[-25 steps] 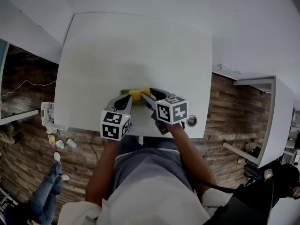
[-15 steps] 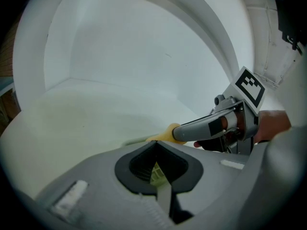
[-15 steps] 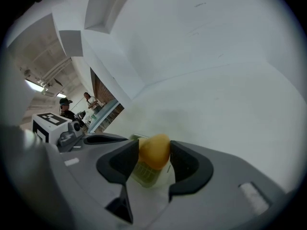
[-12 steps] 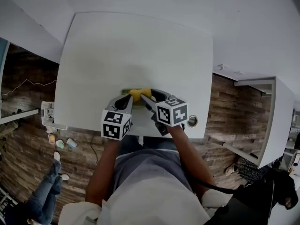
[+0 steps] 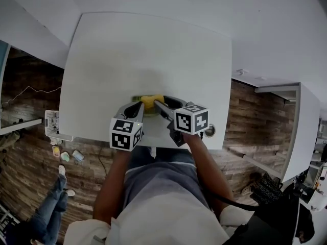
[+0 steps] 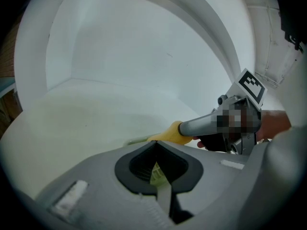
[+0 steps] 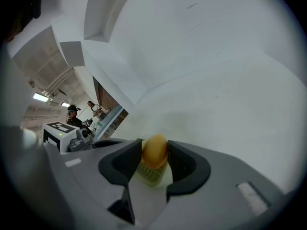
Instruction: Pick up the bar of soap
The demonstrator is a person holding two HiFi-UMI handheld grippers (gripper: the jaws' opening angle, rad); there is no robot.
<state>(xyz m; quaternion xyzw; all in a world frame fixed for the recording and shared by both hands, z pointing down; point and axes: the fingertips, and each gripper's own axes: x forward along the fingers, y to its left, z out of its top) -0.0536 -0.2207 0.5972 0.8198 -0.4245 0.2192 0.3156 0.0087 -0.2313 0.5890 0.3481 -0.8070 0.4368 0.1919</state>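
Note:
A yellow bar of soap [image 5: 152,102] lies on a pale green soap dish [image 5: 136,100] near the front edge of the white table [image 5: 148,55]. My right gripper [image 5: 159,105] reaches it from the right. In the right gripper view the soap [image 7: 154,151] fills the gap between the dark pads, which are closing and touch both its sides, with the dish [image 7: 151,175] below it. My left gripper [image 5: 139,106] is shut on the dish's rim [image 6: 156,173]. In the left gripper view the soap [image 6: 168,134] shows beyond the jaws' tips.
A round metal grommet [image 5: 208,131] sits in the table by my right hand, close to the front edge. A white basket [image 5: 52,124] stands on the wood floor at the left, a white shelf unit [image 5: 301,126] at the right. Two people [image 7: 79,112] stand far off.
The right gripper's marker cube has shifted slightly to the right and its jaws have narrowed around the soap. The left gripper and the dish have stayed in place.

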